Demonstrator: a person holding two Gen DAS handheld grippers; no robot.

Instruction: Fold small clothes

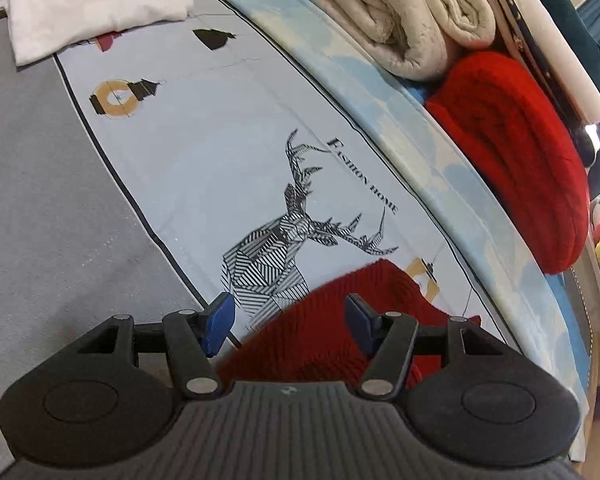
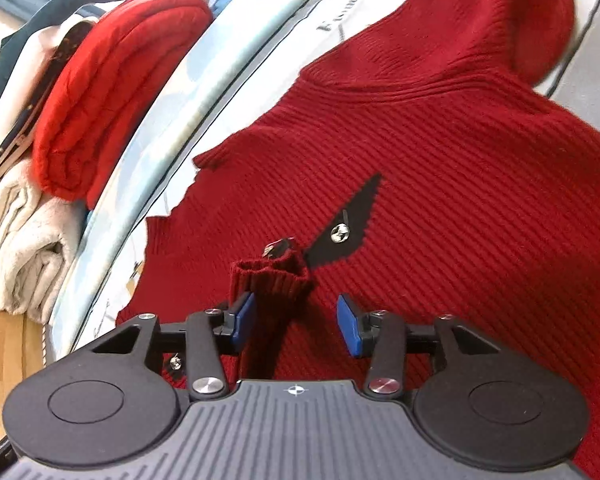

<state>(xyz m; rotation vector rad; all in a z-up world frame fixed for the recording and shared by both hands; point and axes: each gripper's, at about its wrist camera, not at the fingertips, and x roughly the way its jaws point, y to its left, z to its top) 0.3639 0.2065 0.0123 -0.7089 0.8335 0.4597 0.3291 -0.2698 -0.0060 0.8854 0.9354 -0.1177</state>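
A dark red ribbed sweater (image 2: 440, 152) lies spread on the pale blue bedspread (image 1: 220, 152) with a deer print. It has a black patch (image 2: 352, 216) with metal studs and a turtleneck collar at the top right. In the right wrist view my right gripper (image 2: 296, 316) stands open just above it. The sleeve's ribbed cuff (image 2: 272, 276) stands up between the jaws, leaning on the left pad (image 2: 244, 316) only. In the left wrist view my left gripper (image 1: 290, 314) is open over an edge of the same sweater (image 1: 324, 320), holding nothing.
A folded bright red knit (image 1: 520, 152) and a rolled cream quilt (image 1: 412, 12) are stacked along the bed's far side. A white garment (image 1: 92, 4) lies at the far left corner. Grey sheet (image 1: 40, 200) covers the left part of the bed.
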